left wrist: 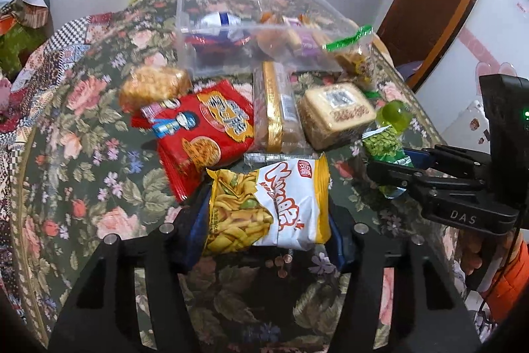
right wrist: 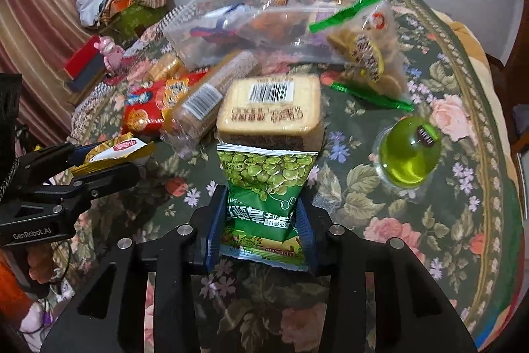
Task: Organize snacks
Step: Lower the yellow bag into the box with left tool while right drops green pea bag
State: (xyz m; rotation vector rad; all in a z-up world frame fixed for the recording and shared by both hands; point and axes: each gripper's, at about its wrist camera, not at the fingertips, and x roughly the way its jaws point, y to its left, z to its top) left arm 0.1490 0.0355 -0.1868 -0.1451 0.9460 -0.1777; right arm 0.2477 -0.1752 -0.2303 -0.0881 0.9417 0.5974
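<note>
Left wrist view shows the left tool (left wrist: 269, 220) pinching a yellow-and-white snack bag (left wrist: 269, 207) between its blue ribbed pads; the bag is puffed, glossy film printed with golden strips, crimped at both ends, and lifted slightly off the floral bench (left wrist: 99, 154). At 11 o'clock from it lies a flat red cracker pack (left wrist: 198, 134), and at 12 o'clock a long clear sleeve with gold bands (left wrist: 276, 111). Beside that sleeve, at 1 o'clock, sits a square pale cake block (left wrist: 334, 114) in clear wrap. Further back stands a clear plastic bin (left wrist: 251, 28), rigid and rectangular, already holding mixed wrapped snacks.

Right wrist view shows the right tool (right wrist: 261, 227) pressed onto a green pea packet (right wrist: 264, 200), squeezing its waist so the foil creases inward; the packet's top end fans out toward 12 o'clock, nearly touching the cake block. At 2 o'clock a round green jelly cup (right wrist: 410, 154), translucent and shiny, rests on the cloth. A clear biscuit bag with green seals (right wrist: 367, 52) lies against the bin's right end at 1 o'clock. At 9 o'clock the left tool appears with its yellow bag.
</note>
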